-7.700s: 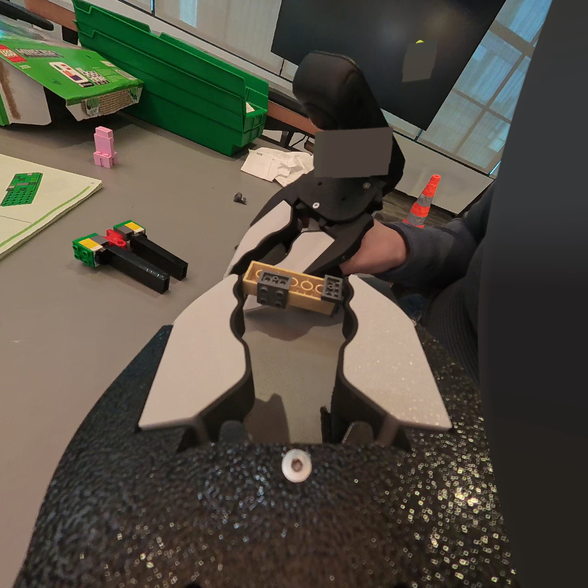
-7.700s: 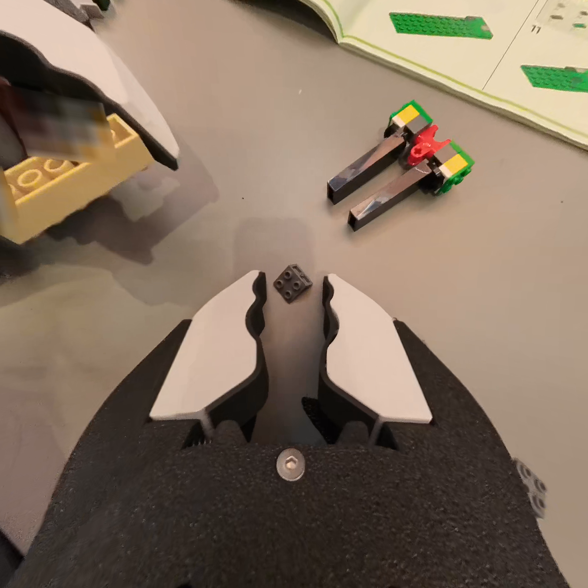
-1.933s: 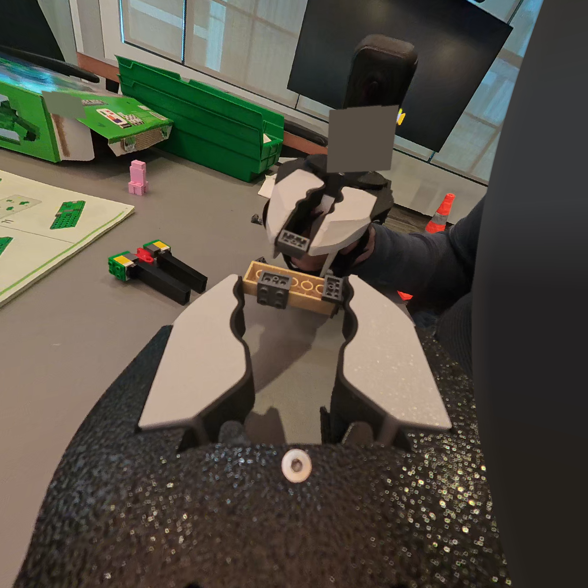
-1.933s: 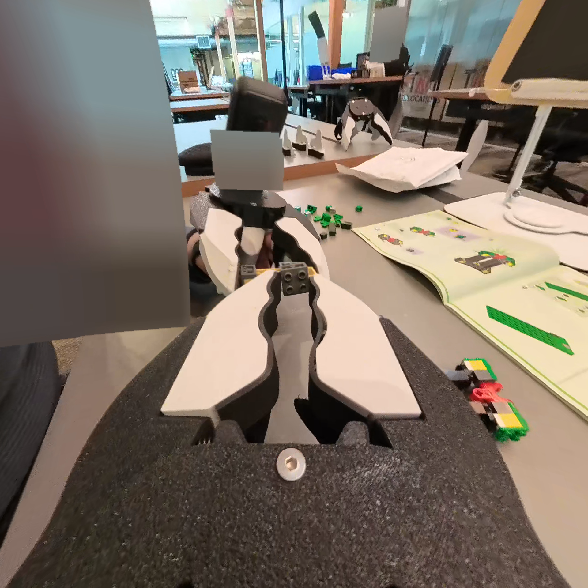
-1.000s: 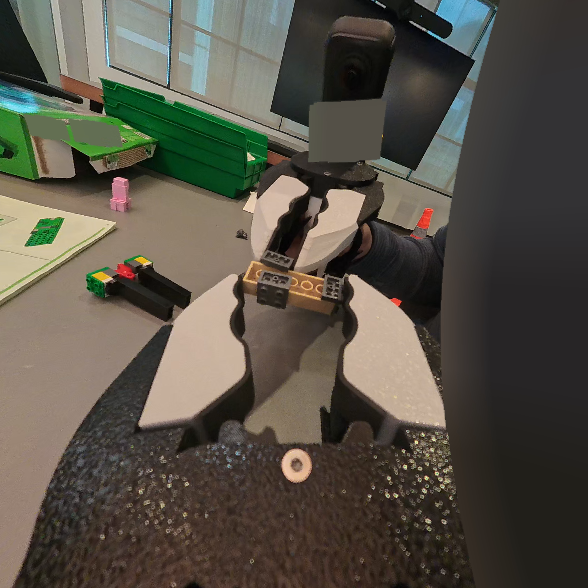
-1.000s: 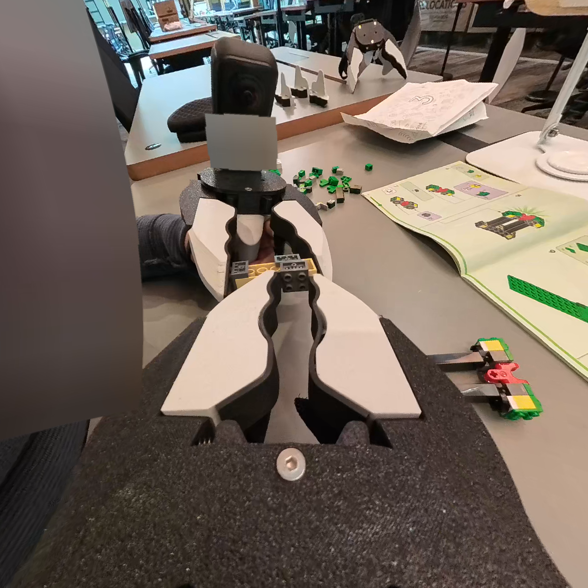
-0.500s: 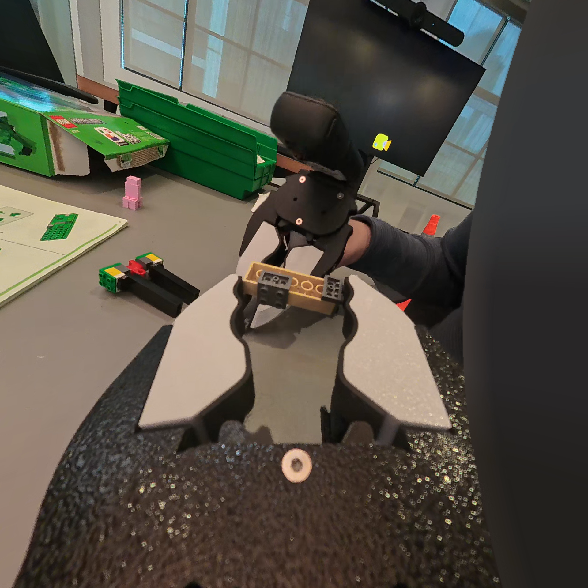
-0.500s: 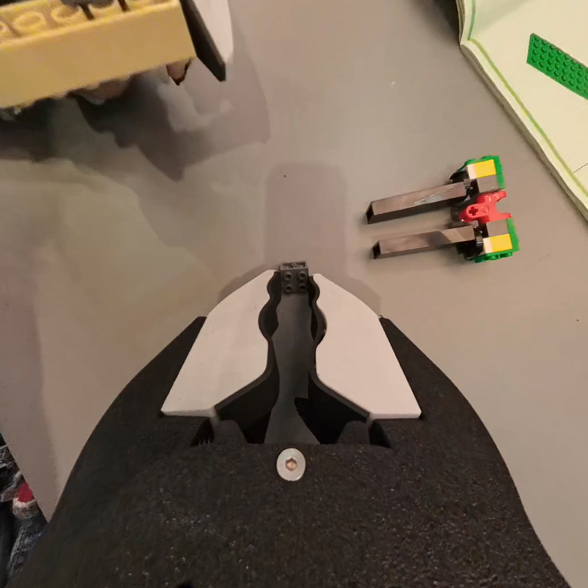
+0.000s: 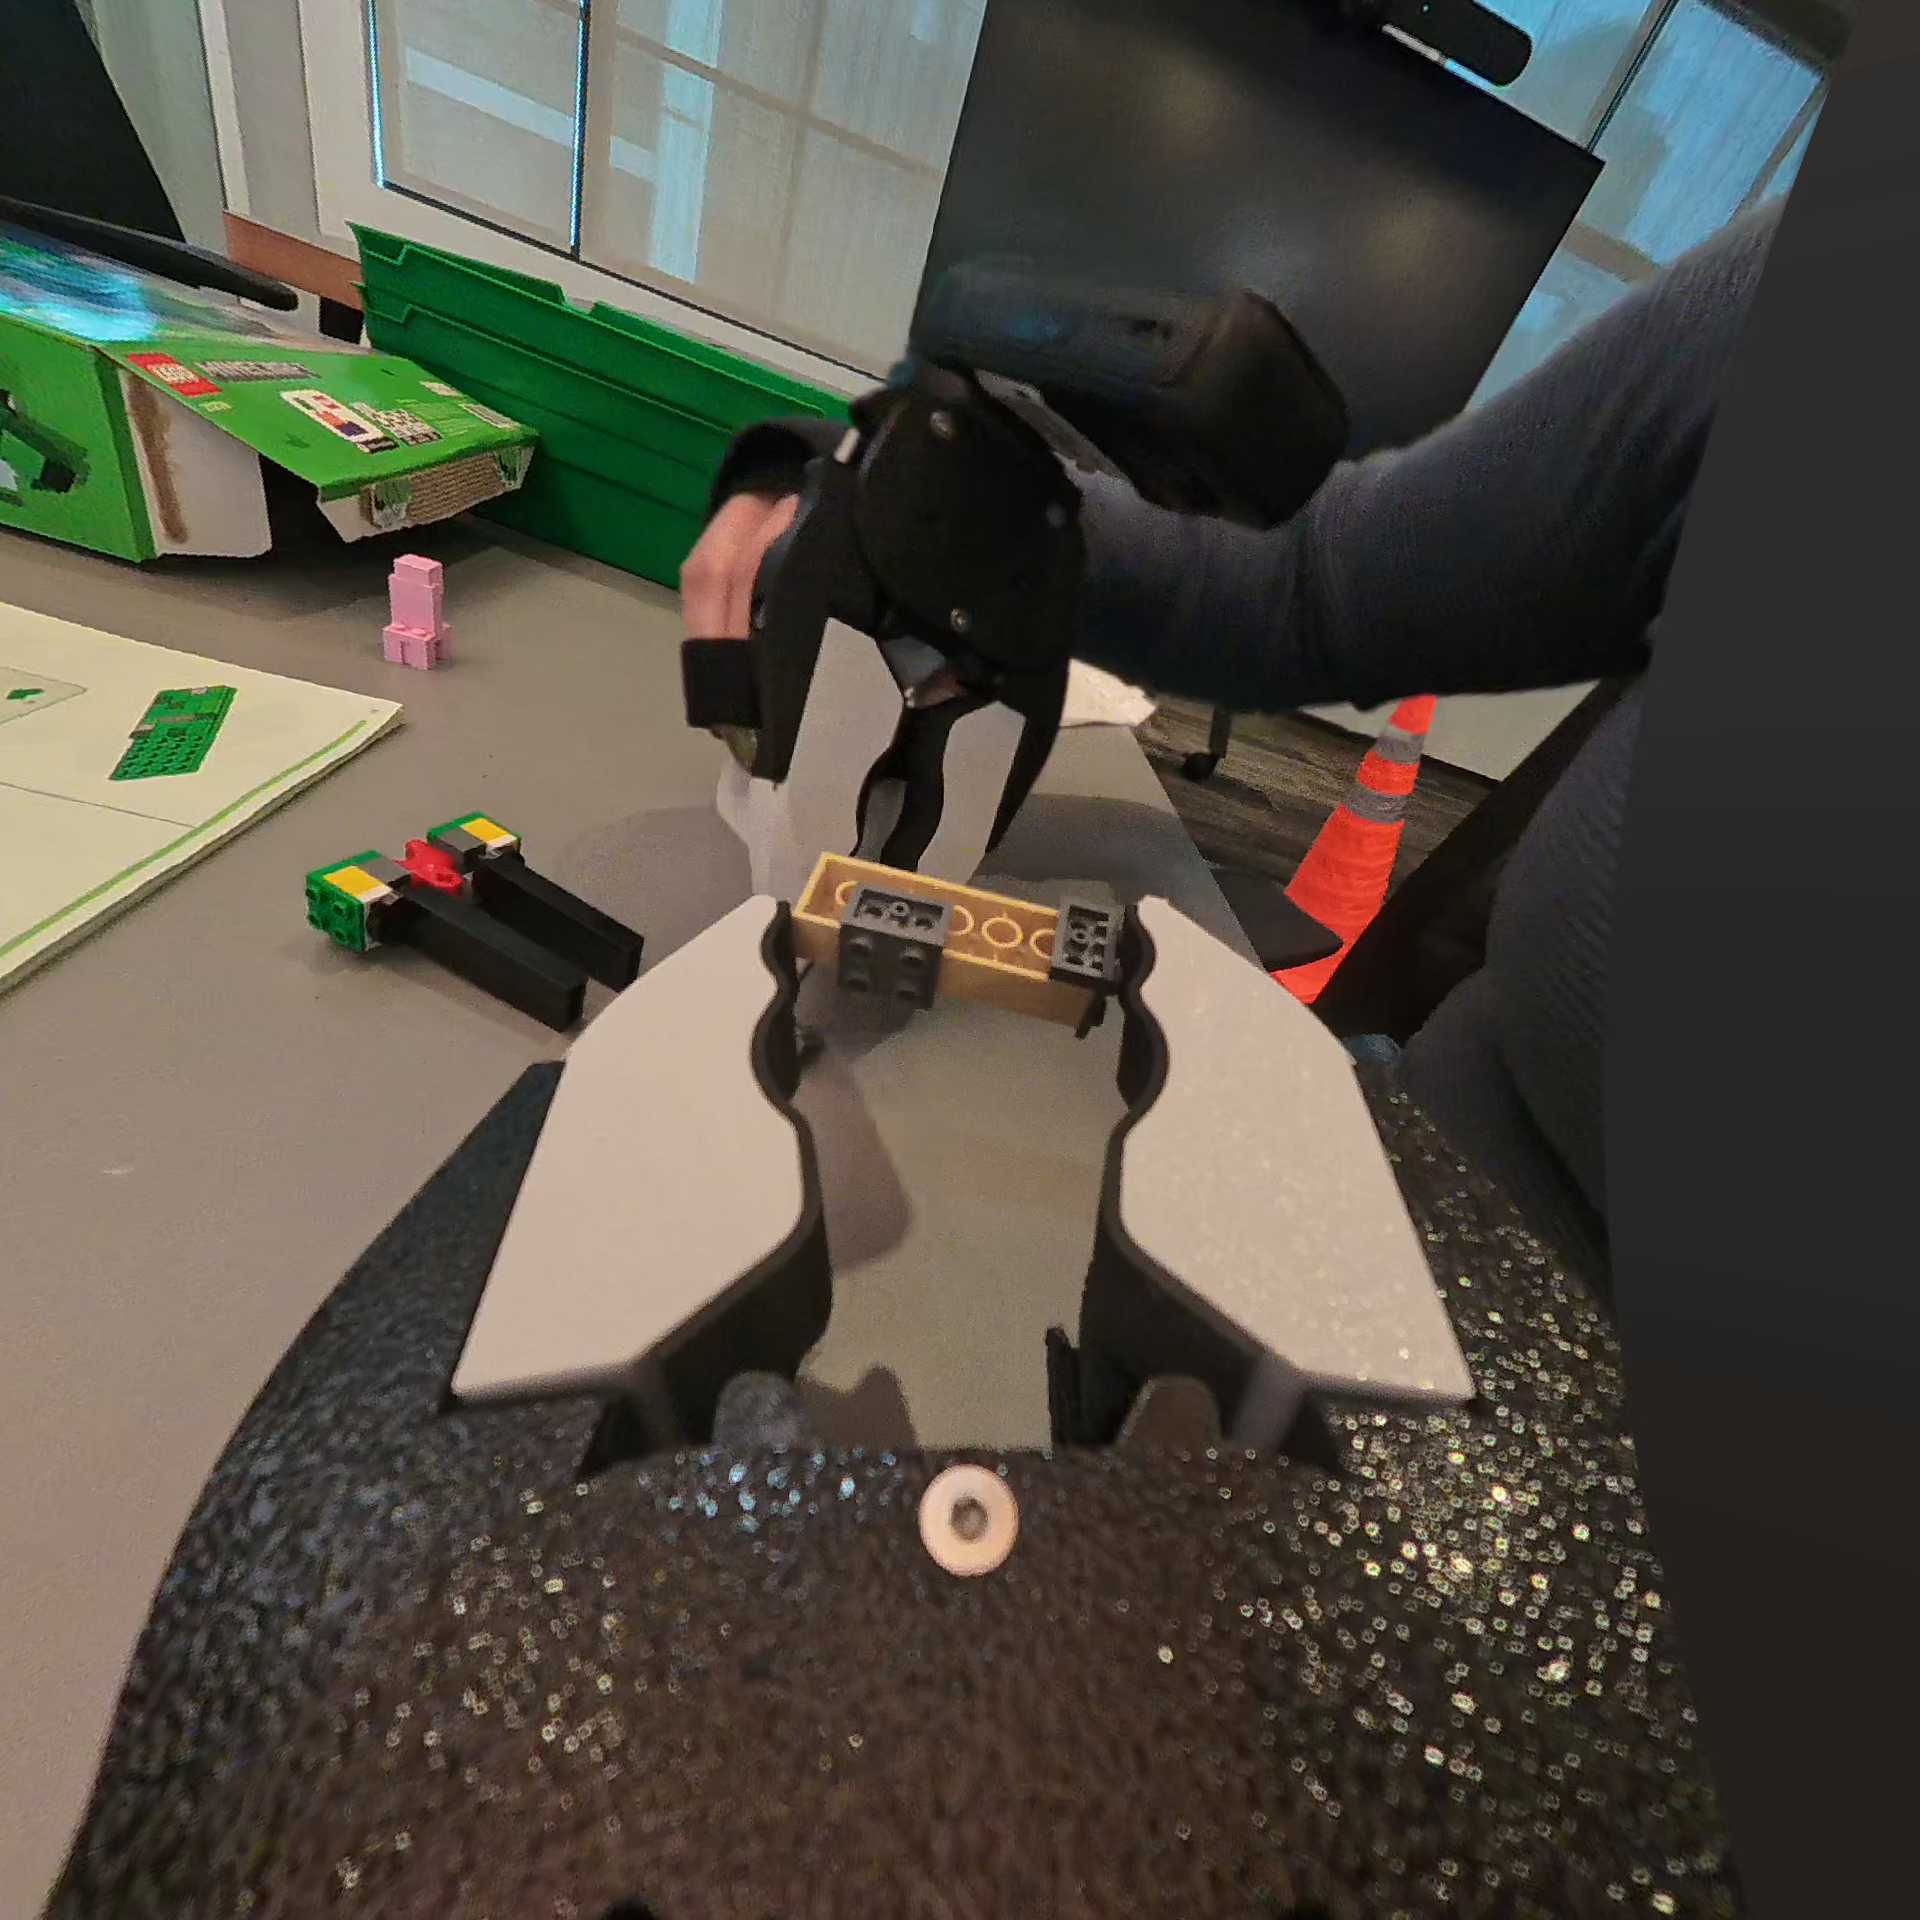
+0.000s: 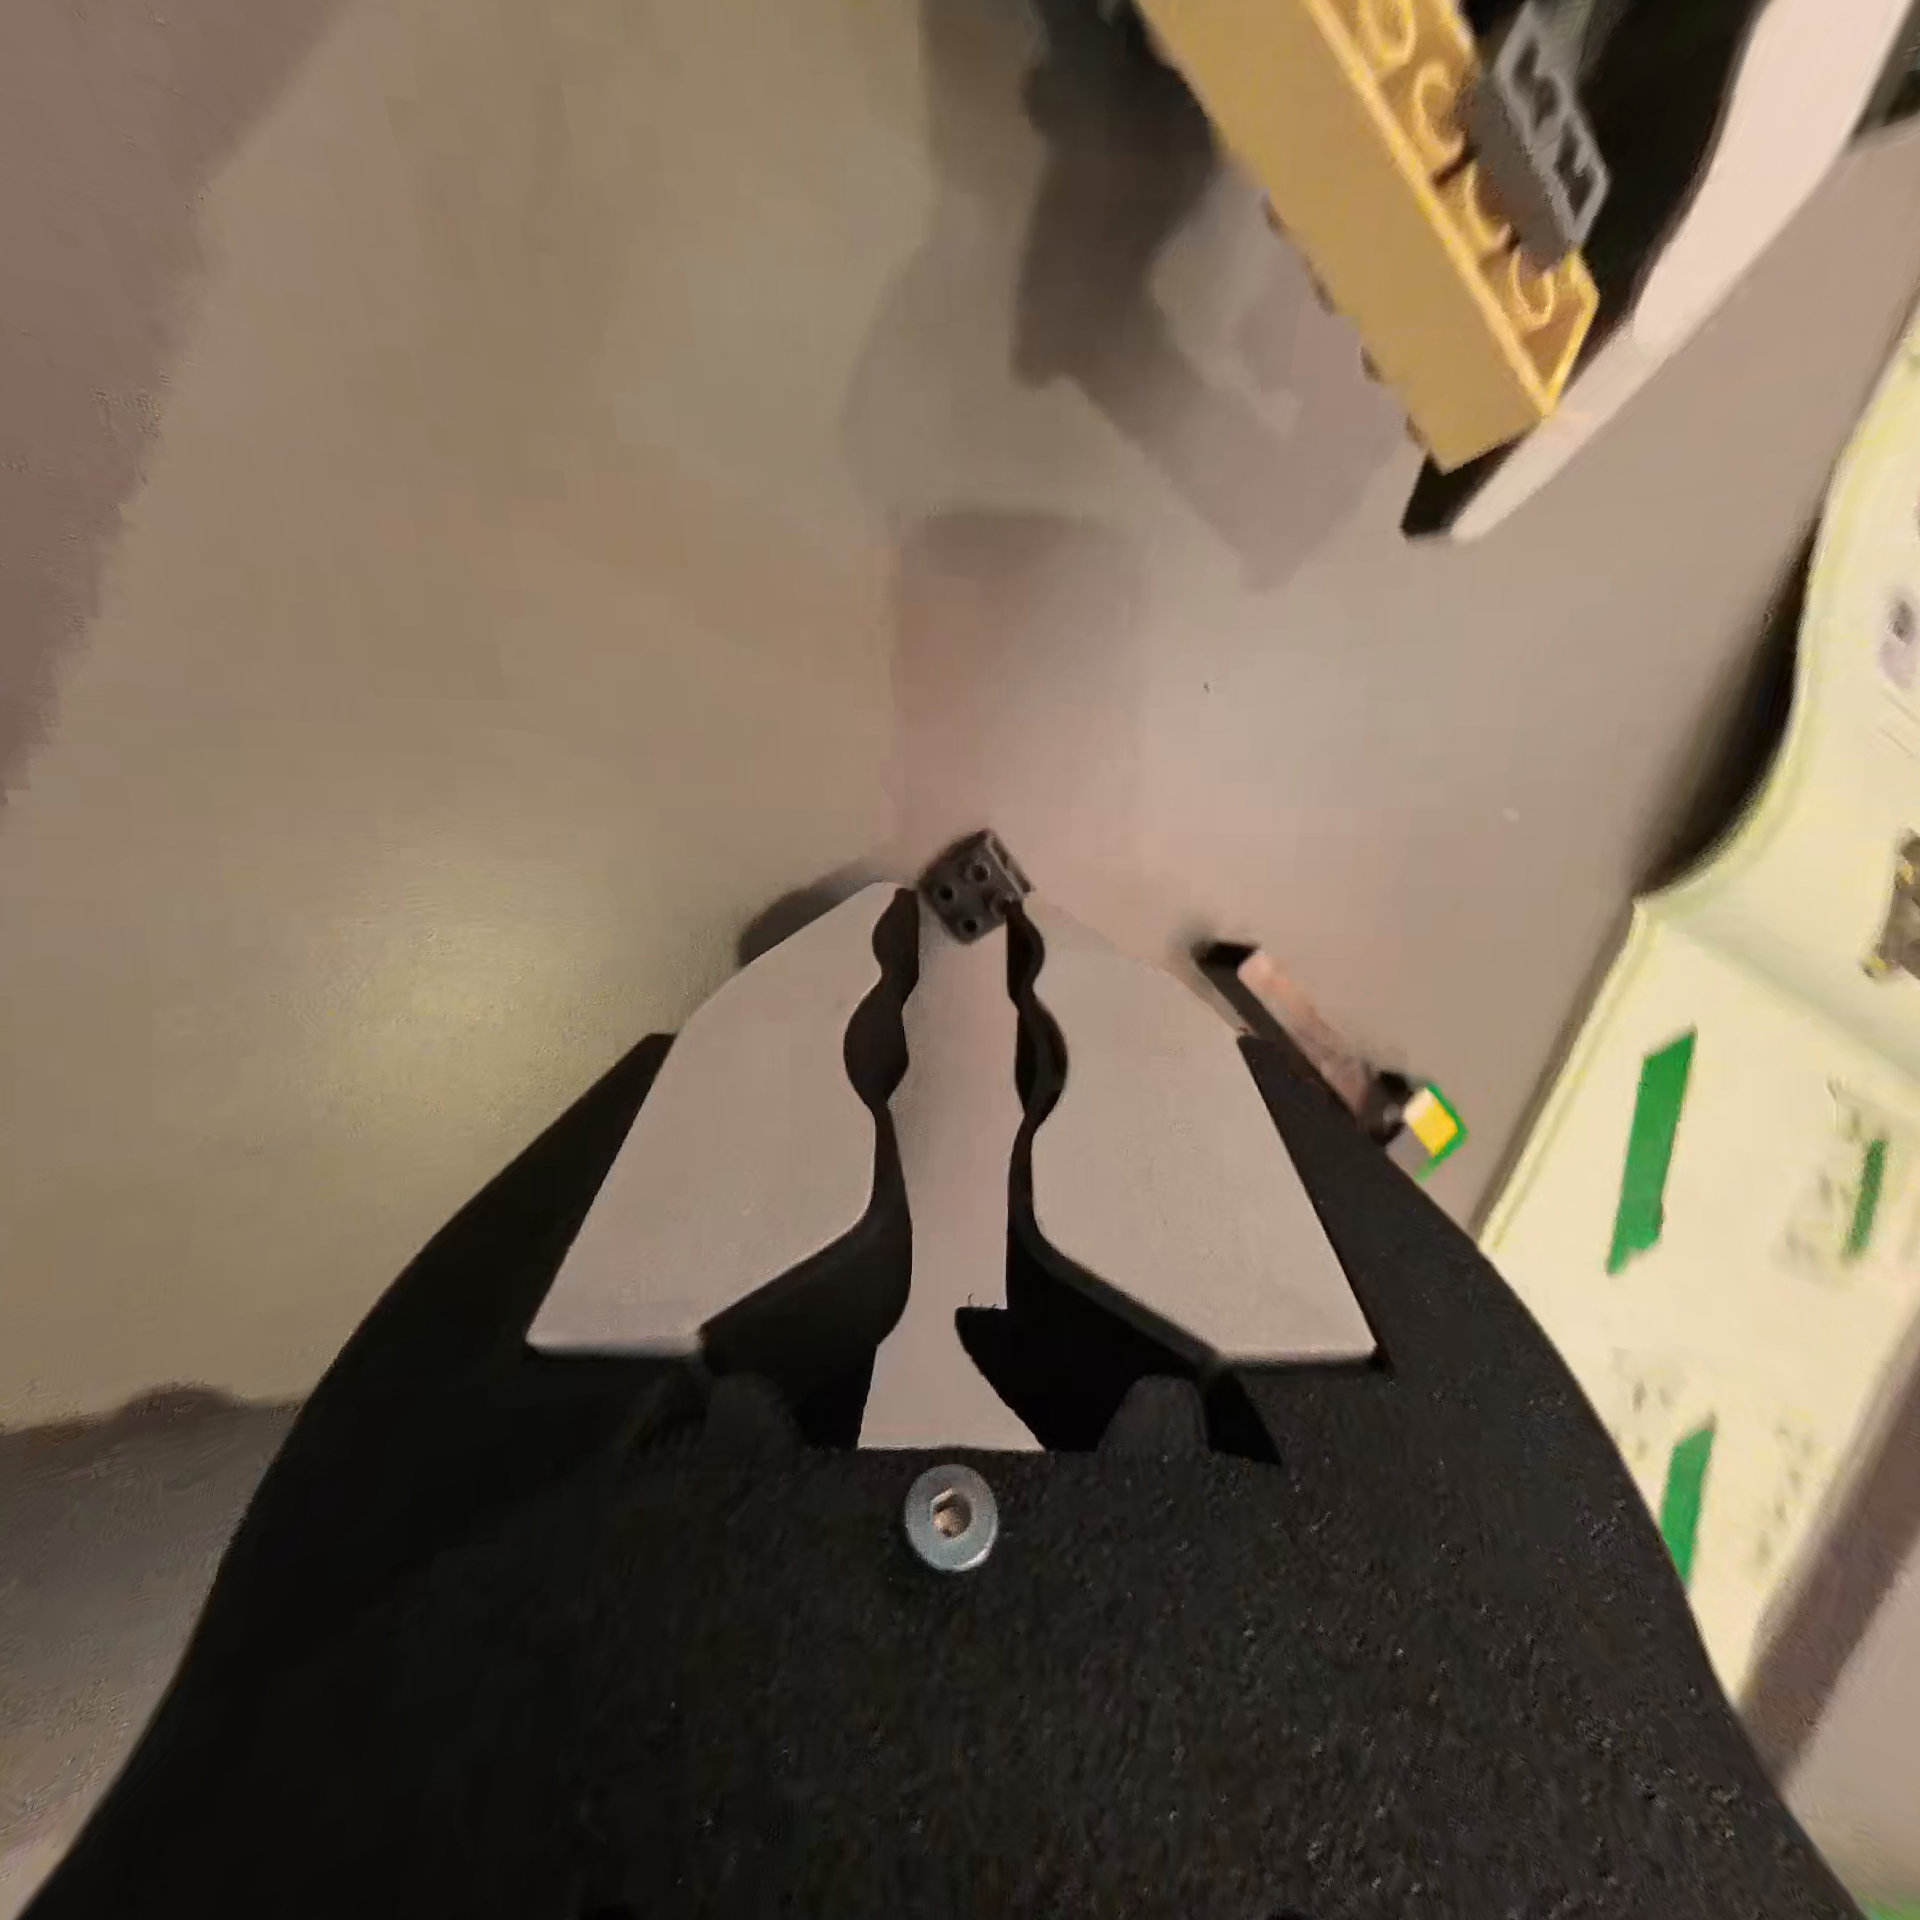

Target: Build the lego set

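My left gripper (image 9: 956, 935) is shut on the ends of a long tan brick (image 9: 997, 971) and holds it above the grey table. Two dark grey bricks sit on the tan brick, one near its left end (image 9: 891, 943) and one at its right end (image 9: 1086, 940). My right gripper (image 10: 964, 902) is shut on a small dark grey brick (image 10: 975, 883) and points down at the table top. In the left wrist view it (image 9: 904, 821) hangs just behind the tan brick. The tan brick (image 10: 1403, 208) shows blurred at the upper right of the right wrist view.
A subassembly with two black beams and green, yellow and red ends (image 9: 468, 925) lies on the table left of the grippers, partly hidden in the right wrist view (image 10: 1429, 1127). An instruction booklet (image 9: 156, 748) (image 10: 1714, 1143), a pink figure (image 9: 416, 613), a green box (image 9: 208, 436) and green bins (image 9: 582, 436) lie farther off. Left tips to right tips: about 9 cm. The pink figure (image 9: 416, 613) sits 25 cm or so from the ends of my right fingers.
My right gripper has drawn back from the tan brick with the small dark grey brick, tipped downward and swung over the table. My left gripper still holds the tan brick.
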`<state>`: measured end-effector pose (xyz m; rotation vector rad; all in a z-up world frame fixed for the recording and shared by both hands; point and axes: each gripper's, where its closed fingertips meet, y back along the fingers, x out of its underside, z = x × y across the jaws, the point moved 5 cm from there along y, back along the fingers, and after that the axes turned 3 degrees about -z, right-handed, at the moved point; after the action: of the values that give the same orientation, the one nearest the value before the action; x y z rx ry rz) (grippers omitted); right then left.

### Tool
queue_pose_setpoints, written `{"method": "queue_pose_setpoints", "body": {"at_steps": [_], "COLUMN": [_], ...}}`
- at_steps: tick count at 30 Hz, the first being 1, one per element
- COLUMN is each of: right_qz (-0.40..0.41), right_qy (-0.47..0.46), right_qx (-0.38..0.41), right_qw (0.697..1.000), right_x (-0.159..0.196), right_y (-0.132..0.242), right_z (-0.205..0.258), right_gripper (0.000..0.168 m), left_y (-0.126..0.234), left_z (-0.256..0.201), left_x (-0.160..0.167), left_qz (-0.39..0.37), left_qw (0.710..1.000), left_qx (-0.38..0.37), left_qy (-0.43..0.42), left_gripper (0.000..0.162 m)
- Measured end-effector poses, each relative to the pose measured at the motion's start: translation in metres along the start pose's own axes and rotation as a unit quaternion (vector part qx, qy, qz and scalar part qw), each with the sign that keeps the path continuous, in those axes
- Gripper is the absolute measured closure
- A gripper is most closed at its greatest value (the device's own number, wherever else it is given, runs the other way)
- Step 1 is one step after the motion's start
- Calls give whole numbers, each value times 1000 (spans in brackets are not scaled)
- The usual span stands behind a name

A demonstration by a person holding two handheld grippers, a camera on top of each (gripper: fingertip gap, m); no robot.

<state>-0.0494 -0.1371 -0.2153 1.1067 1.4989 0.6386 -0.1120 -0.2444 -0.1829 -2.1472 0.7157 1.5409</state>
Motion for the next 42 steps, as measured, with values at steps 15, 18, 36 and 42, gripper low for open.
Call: {"method": "queue_pose_setpoints", "body": {"at_steps": [15, 18, 36, 42], "right_qz": [41, 49, -85, -131], "right_qy": [120, 127, -1, 14], "right_qx": [-132, -140, 46, 87], "right_qw": [983, 981, 995, 987], "right_x": [-5, -2, -6, -22], "right_y": [-12, -16, 1, 19], "right_z": [-15, -12, -11, -18], "right_gripper": [150, 158, 168, 168], "left_y": [3, 3, 3, 5], "left_z": [2, 2, 3, 5], "left_x": [-2, -2, -2, -3], "left_qz": [-14, -14, -18, -25], "left_qw": [1000, 1000, 1000, 999], "left_qx": [6, 6, 6, 13], "left_qy": [17, 17, 23, 45], "left_gripper": [103, 103, 103, 103]}}
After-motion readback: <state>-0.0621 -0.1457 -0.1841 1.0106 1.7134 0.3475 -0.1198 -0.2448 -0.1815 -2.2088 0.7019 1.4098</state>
